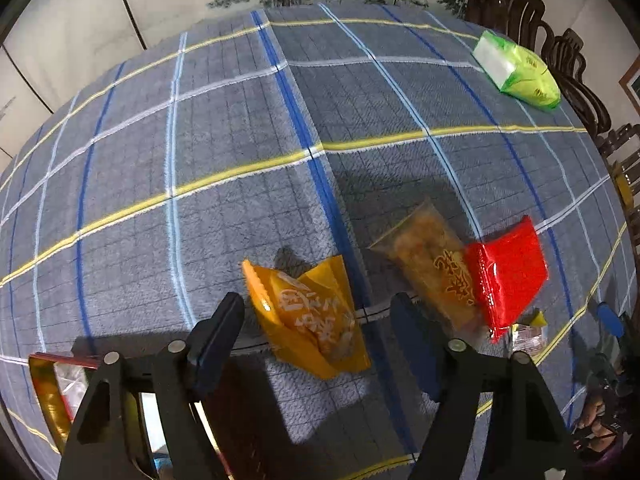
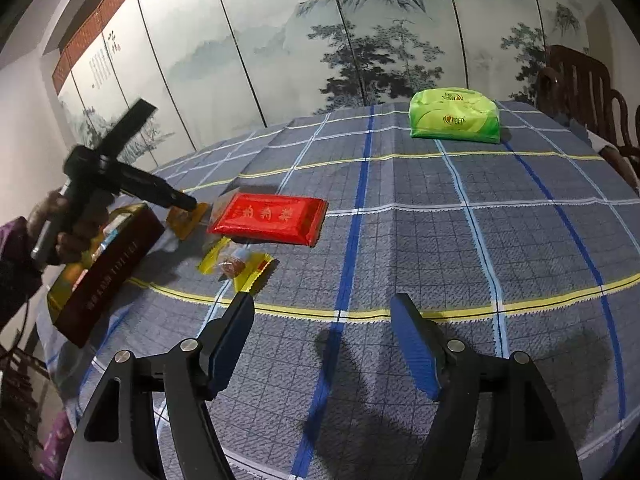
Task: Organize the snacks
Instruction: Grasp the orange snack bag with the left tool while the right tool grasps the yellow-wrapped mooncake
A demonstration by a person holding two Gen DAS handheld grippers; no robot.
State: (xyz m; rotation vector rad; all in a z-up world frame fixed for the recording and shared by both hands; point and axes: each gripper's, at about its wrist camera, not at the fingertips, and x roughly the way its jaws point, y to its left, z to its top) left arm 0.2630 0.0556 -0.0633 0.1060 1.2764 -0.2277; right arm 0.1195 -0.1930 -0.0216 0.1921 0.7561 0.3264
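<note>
My left gripper (image 1: 318,316) is open, its fingers either side of an orange snack packet (image 1: 308,312) lying on the cloth, apart from it. To its right lie a clear-and-orange packet (image 1: 428,260) and a red packet (image 1: 508,272), which overlaps it. A small yellow-edged snack (image 1: 528,332) lies by the red one. A dark red box (image 1: 52,392) with gold lining sits at the lower left. My right gripper (image 2: 322,320) is open and empty above bare cloth. The right wrist view shows the red packet (image 2: 268,218), the small snack (image 2: 236,266), the box (image 2: 104,276) and the left gripper (image 2: 176,196).
A green tissue pack (image 1: 520,72) lies at the table's far right; it also shows in the right wrist view (image 2: 454,116). The blue plaid tablecloth (image 2: 440,232) covers the table. Dark wooden chairs (image 2: 580,92) stand on the right. A painted screen (image 2: 320,32) stands behind.
</note>
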